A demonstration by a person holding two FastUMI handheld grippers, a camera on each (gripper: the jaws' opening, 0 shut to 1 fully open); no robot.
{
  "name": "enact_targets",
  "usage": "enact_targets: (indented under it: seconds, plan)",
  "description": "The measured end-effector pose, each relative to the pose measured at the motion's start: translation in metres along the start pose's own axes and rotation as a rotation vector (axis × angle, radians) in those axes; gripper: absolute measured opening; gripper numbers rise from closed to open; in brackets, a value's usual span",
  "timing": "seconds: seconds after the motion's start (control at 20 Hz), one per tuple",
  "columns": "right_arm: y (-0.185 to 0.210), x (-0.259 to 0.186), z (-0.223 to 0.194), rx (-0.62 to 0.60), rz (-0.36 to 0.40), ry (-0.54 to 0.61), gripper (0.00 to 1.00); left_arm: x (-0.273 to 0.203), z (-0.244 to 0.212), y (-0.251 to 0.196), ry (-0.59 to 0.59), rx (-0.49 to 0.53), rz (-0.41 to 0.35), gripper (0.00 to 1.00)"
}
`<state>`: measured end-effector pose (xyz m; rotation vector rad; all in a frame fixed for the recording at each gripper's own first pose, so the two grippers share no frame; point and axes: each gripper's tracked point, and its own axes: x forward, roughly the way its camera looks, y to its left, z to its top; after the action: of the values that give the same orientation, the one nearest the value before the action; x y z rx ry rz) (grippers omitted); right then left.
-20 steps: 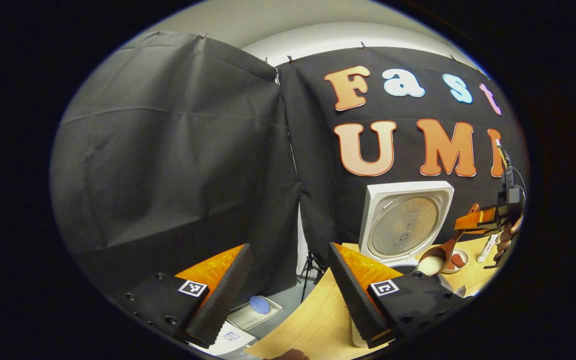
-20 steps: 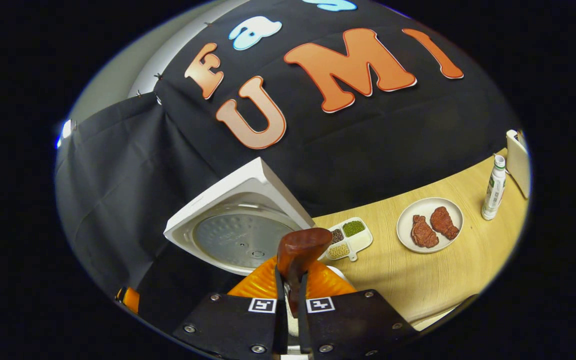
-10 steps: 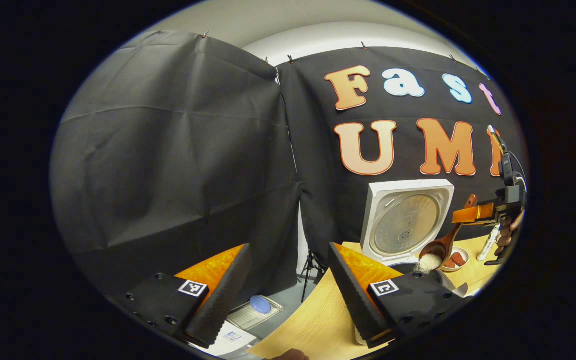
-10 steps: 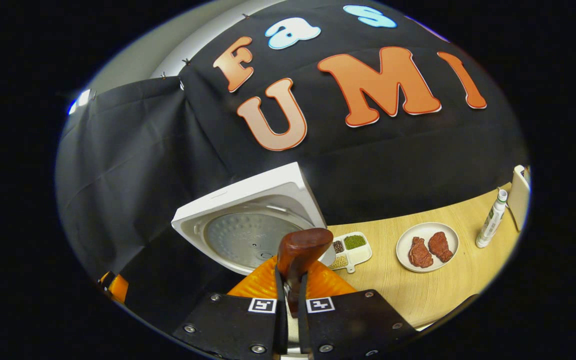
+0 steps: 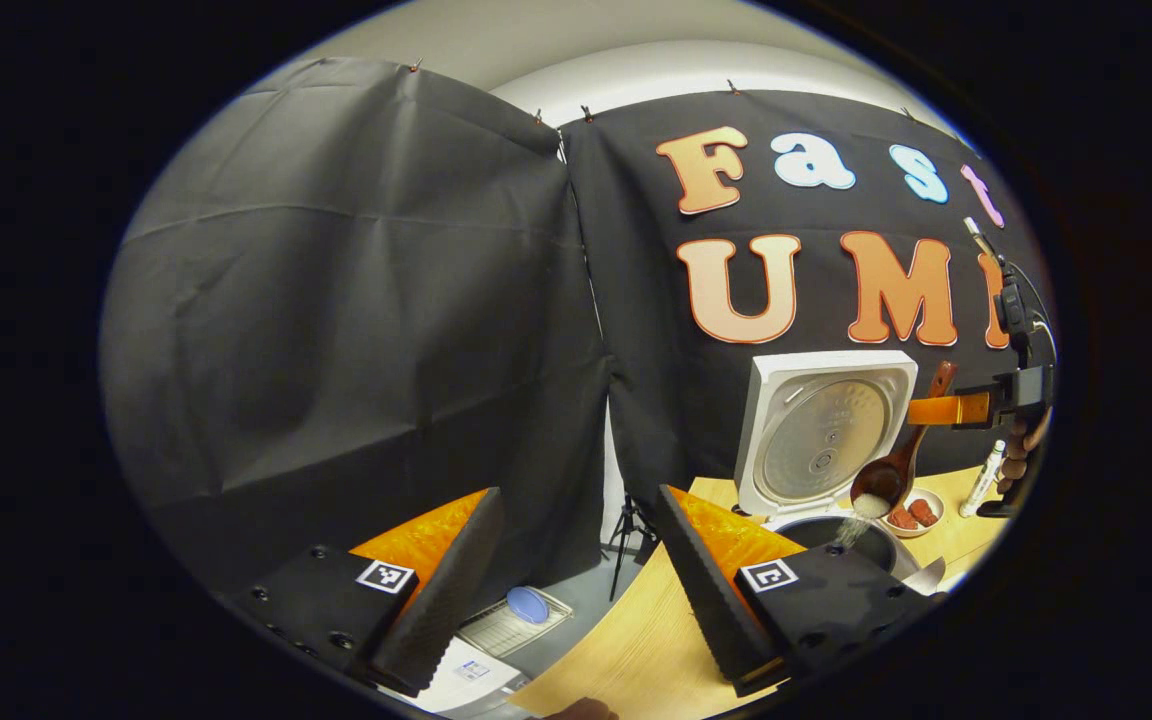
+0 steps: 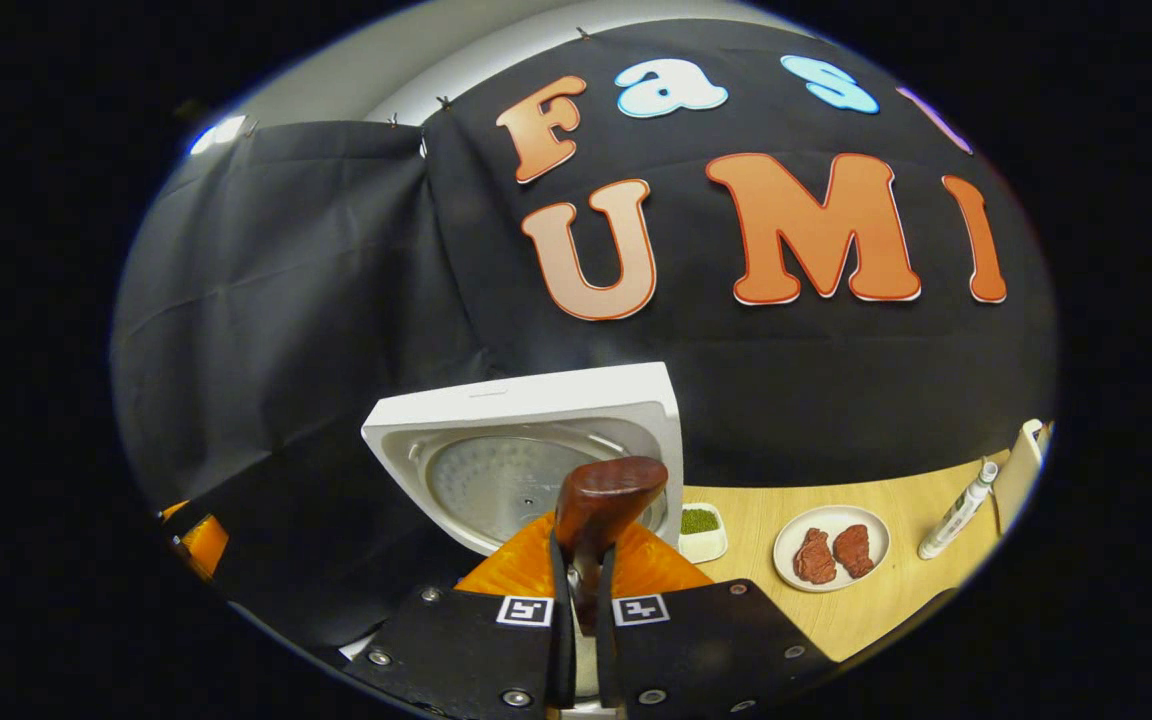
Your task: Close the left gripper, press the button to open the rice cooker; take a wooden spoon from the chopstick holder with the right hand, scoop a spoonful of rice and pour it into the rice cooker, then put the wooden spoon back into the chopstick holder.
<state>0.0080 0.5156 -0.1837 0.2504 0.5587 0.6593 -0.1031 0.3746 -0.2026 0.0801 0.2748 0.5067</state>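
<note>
Already open, white rice cooker point(image 5: 821, 430); right gripper point(image 6: 576, 600) clamped on brown wooden spoon point(image 5: 891, 480), pouring rice; left gripper point(image 5: 576, 580) apart. Left: returning spoon.

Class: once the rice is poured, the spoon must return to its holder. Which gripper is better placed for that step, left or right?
Right. The right gripper is shut on the spoon, tipped over the open rice cooker. The left gripper is open, holding nothing, off beside the cooker.
</note>
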Motion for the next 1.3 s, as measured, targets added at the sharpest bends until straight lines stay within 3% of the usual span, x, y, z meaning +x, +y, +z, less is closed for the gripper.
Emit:
enact_targets:
  seconds: [0.9,1.1,1.3]
  plan:
    - [0.052,-0.045,0.062,-0.374,0.109,-0.209,0.07,0.002,0.0,-0.014,-0.006,0.017,-0.009,1.0]
    - [0.041,-0.053,0.056,-0.343,0.123,-0.185,0.07,-0.008,0.009,-0.031,-0.021,0.025,-0.016,1.0]
    - [0.006,-0.081,0.049,-0.224,0.124,-0.144,0.08,-0.021,0.007,-0.058,-0.006,0.012,-0.034,1.0]
